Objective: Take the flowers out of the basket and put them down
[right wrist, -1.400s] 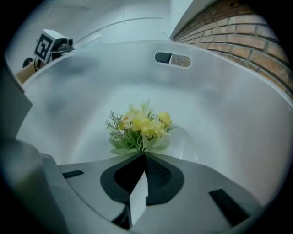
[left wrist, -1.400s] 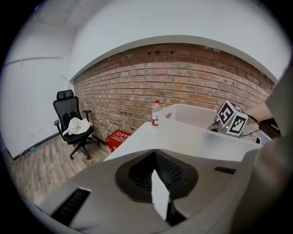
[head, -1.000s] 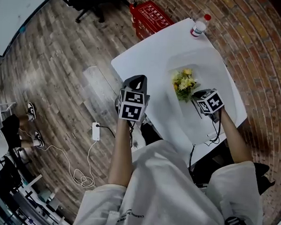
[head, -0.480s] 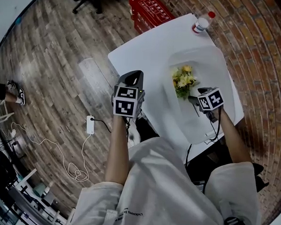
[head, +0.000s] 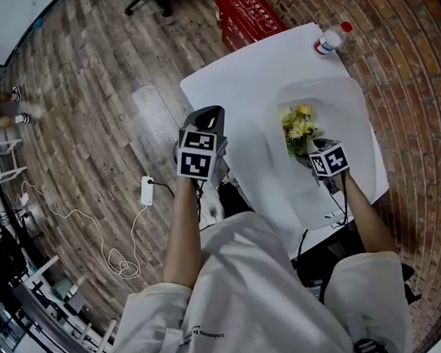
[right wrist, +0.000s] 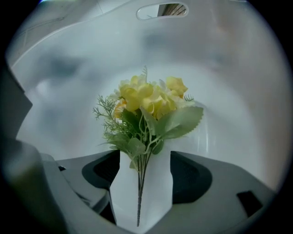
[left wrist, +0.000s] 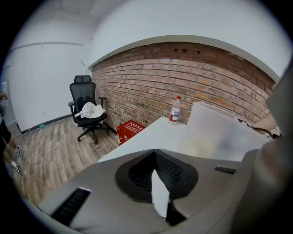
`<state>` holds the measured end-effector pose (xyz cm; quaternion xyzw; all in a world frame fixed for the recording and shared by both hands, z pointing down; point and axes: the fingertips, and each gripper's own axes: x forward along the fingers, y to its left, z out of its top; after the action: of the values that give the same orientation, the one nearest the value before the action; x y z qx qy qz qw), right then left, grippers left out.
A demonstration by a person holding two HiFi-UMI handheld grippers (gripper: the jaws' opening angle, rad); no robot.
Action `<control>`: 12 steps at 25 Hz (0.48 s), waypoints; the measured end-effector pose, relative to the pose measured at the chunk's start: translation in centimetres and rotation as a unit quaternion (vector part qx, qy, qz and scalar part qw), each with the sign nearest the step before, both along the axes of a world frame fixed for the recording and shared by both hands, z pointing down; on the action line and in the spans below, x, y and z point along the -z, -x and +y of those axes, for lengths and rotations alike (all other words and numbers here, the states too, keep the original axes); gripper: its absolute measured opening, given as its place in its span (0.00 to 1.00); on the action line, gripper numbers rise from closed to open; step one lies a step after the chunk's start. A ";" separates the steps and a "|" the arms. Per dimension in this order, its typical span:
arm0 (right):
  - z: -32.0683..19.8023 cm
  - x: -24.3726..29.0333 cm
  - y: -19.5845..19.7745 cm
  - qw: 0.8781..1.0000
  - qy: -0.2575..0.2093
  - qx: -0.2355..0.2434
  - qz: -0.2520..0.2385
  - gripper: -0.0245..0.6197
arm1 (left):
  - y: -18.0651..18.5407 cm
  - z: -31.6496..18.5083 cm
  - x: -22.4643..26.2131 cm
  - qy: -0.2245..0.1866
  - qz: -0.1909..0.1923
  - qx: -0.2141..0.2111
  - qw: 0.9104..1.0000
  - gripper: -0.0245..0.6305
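A small bunch of yellow flowers (head: 299, 130) with green leaves lies inside the white basket (head: 335, 93) on the white table (head: 240, 77). My right gripper (head: 311, 148) reaches into the basket at the stem end. In the right gripper view the flowers (right wrist: 146, 105) point away from me, with the thin stems between the jaws of my right gripper (right wrist: 143, 183). Those jaws are opening and their pads stand clear of the stems. My left gripper (head: 209, 120) hangs in the air off the table's left edge; in its own view the left gripper (left wrist: 158, 183) is shut and holds nothing.
A water bottle (head: 329, 39) stands at the table's far corner. A red crate (head: 251, 8) sits on the wooden floor beyond the table, near an office chair (left wrist: 87, 112). A power strip (head: 147, 190) and cable lie on the floor at left. The basket's wall (right wrist: 68, 68) surrounds the flowers.
Both grippers stay in about the same places, the right one at the flowers' stems. A person's feet at the left edge have moved away up the floor.
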<state>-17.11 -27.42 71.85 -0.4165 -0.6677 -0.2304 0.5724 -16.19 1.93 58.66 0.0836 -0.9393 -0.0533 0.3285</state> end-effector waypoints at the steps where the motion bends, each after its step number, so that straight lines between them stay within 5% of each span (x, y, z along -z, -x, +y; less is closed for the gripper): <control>1: 0.2 -0.1 0.0 1.000 0.002 0.001 -0.001 0.61 | 0.1 0.2 0.2 0.000 -0.003 0.002 1.000 0.07; 4: 0.2 -0.6 -0.2 1.000 -0.005 0.011 -0.005 0.48 | 0.3 0.5 0.4 -0.002 -0.009 0.007 1.000 0.07; 12: -0.4 -1.2 -0.2 0.999 -0.037 0.014 -0.017 0.36 | 0.2 -0.5 0.4 -0.006 -0.007 -0.005 1.000 0.07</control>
<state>-16.91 -27.86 73.06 -0.4004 -0.6620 -0.2702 0.5731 -16.40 1.42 58.30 0.0902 -0.9407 -0.0566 0.3220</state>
